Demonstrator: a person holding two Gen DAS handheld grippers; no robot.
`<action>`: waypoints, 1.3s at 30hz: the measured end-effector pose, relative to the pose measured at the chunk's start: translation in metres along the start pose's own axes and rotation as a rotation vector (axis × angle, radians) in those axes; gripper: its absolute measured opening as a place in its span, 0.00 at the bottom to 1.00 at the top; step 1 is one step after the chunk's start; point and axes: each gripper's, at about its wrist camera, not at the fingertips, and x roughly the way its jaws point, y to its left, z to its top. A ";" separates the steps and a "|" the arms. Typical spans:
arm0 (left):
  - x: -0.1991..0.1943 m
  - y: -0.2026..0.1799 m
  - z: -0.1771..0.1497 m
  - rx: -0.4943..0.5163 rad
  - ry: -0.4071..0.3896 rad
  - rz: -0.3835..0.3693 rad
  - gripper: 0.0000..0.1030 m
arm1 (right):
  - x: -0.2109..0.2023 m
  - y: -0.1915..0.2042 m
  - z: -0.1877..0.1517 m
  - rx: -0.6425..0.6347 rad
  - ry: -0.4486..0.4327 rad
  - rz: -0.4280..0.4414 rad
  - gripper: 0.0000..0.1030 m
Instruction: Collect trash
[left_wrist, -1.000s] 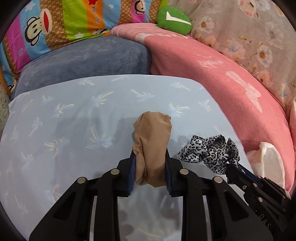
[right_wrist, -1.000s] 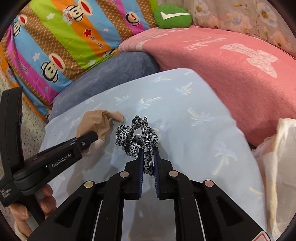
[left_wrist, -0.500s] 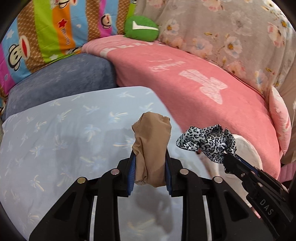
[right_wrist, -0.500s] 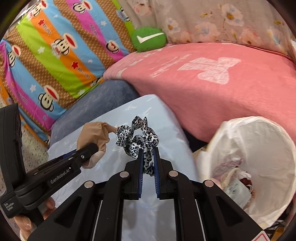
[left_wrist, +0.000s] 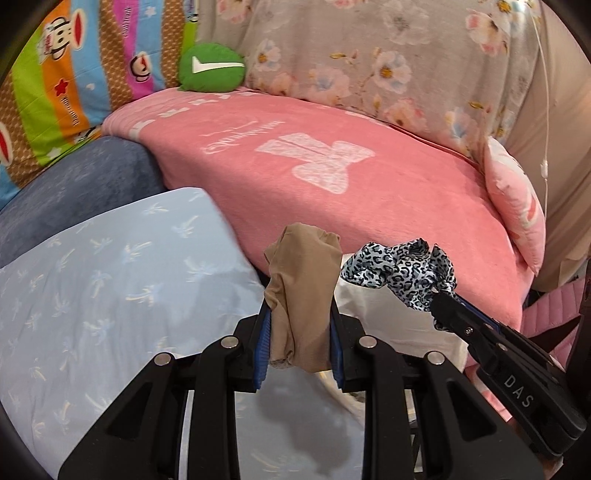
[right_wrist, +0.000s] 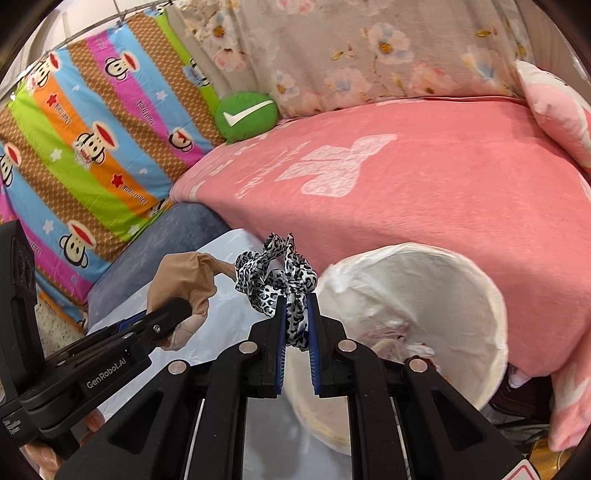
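Note:
My left gripper (left_wrist: 298, 317) is shut on a tan stocking (left_wrist: 301, 291), which bunches up between its blue pads. A leopard-print scrunchie (right_wrist: 275, 275) is clamped in my right gripper (right_wrist: 296, 314), also shut. In the right wrist view a bin lined with a white bag (right_wrist: 424, 273) stands just right of the scrunchie, with several crumpled scraps at its bottom. The left gripper (right_wrist: 181, 312) and its stocking (right_wrist: 183, 282) hang left of the scrunchie. In the left wrist view the right gripper (left_wrist: 437, 295) and scrunchie (left_wrist: 400, 271) are over the white bag (left_wrist: 376, 310), mostly hidden.
A pale blue sheet with palm prints (left_wrist: 110, 295) covers the near surface. A pink blanket (left_wrist: 332, 177) lies behind the bin, with a green round cushion (left_wrist: 210, 70), a striped monkey-print pillow (right_wrist: 92, 147) and floral fabric (right_wrist: 369, 55) beyond. A small pink pillow (left_wrist: 517, 206) lies at right.
Both grippers have swung right and risen with their loads, from over the blue sheet to the bin's edge. The bin has come into fuller view. Neither grip has changed.

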 end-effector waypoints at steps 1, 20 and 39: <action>0.001 -0.006 0.000 0.007 0.002 -0.007 0.25 | -0.003 -0.006 0.001 0.005 -0.004 -0.005 0.10; 0.005 -0.059 -0.006 0.055 0.020 -0.012 0.63 | -0.030 -0.055 0.006 0.054 -0.032 -0.044 0.16; -0.025 -0.042 -0.020 0.022 -0.029 0.096 0.86 | -0.057 -0.033 -0.008 -0.142 -0.027 -0.132 0.51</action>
